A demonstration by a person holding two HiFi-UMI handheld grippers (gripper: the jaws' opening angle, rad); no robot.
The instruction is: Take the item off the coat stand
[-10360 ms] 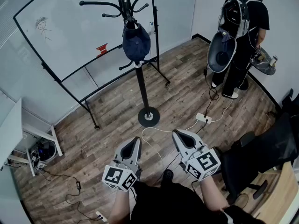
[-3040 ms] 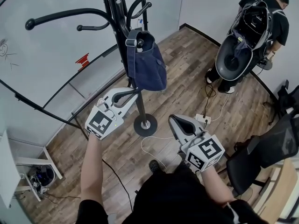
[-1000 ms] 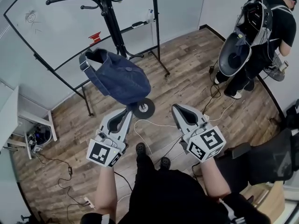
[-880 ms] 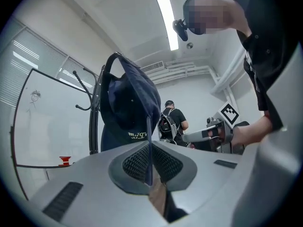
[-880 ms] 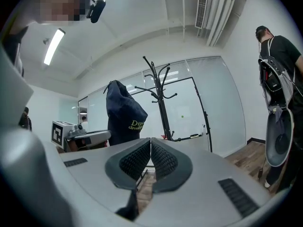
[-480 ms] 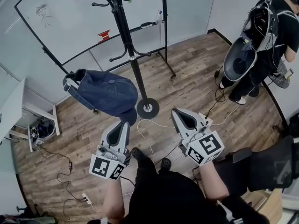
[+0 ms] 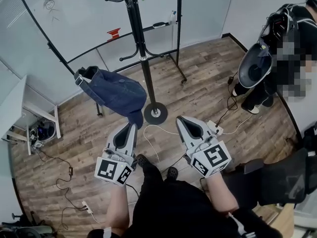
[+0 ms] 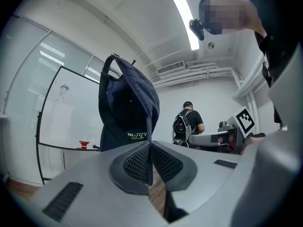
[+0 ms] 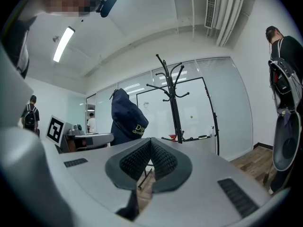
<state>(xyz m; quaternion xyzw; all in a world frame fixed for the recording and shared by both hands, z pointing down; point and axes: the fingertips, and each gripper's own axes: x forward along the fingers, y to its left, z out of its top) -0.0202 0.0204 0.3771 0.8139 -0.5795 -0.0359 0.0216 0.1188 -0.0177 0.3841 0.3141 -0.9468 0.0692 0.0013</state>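
A navy blue cap (image 7: 116, 90) hangs off the black coat stand (image 7: 141, 48), to the left of its pole and over the wood floor. My left gripper (image 7: 131, 127) is shut on the cap's brim; in the left gripper view the brim's edge runs down between the pads (image 8: 137, 162) and the cap (image 8: 128, 105) rises above them. My right gripper (image 7: 182, 119) is shut with nothing in it, to the right of the stand's round base (image 7: 155, 114). The right gripper view shows the cap (image 9: 127, 117) to the left of the bare stand (image 9: 174, 103), beyond that gripper (image 9: 150, 143).
A whiteboard on a black frame (image 7: 64, 29) stands behind the coat stand. A person with a backpack (image 7: 277, 58) stands at the right wall. White cables and a power strip (image 7: 215, 129) lie on the floor. A white desk (image 7: 20, 118) is at the left, a black chair (image 7: 282, 177) at the right.
The cap, which hung on a hook of the stand three seconds ago, is off it in my left gripper and has swung left of the pole. The right gripper has barely moved.
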